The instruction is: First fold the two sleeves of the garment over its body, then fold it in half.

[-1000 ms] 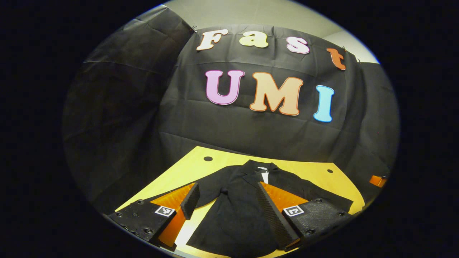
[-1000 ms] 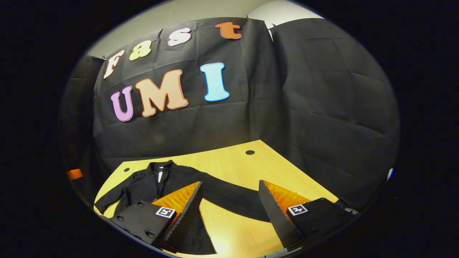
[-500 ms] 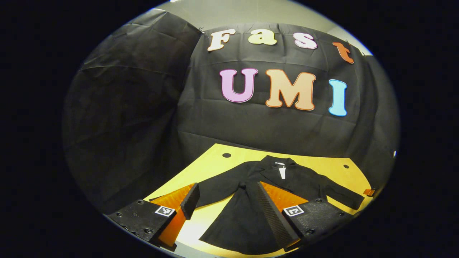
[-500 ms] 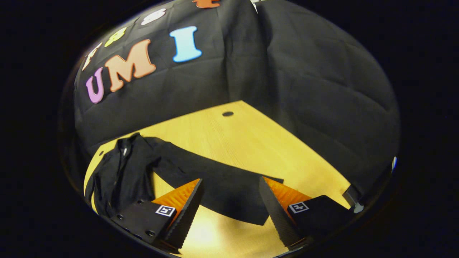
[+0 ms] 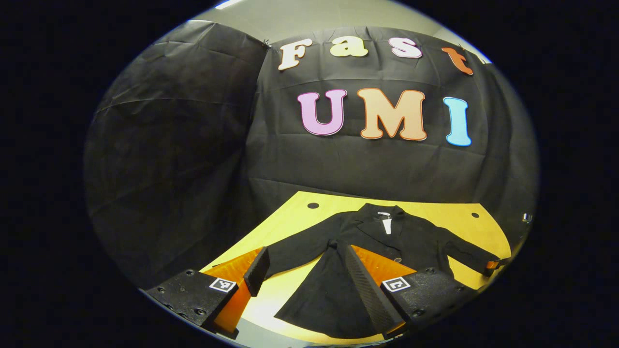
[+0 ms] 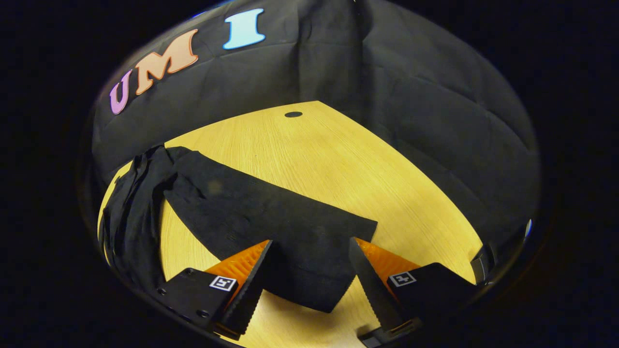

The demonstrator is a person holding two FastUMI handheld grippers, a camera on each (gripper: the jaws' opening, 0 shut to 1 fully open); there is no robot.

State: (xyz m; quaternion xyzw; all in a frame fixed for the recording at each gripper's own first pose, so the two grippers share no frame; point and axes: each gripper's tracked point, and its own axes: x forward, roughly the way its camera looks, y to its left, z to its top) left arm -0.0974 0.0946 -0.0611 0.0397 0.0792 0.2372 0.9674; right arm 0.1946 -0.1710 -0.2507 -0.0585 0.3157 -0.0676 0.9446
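Note:
A black jacket [image 5: 387, 241] lies spread flat on the yellow wooden table [image 5: 290, 212], collar toward the far wall and both sleeves stretched out. My left gripper [image 5: 304, 250] hovers open above the near hem, between the body and one sleeve [image 5: 295, 251]. In the right gripper view the other sleeve [image 6: 251, 212] runs from the bunched body [image 6: 130, 217] toward me. Its cuff [image 6: 324, 275] lies on the table between the fingers of my open right gripper [image 6: 309, 242]. Nothing is pinched.
Two round cable holes [image 5: 313, 205] [image 5: 475, 215] sit near the table's far edge, and one hole [image 6: 293, 114] lies beyond the sleeve. Black cloth walls close in behind and beside the table. Bare wood [image 6: 348, 159] stretches past the cuff.
My right gripper has dropped and tilted down toward the sleeve, so the cuff now lies between its fingers. The left gripper has drifted slightly left and stayed open.

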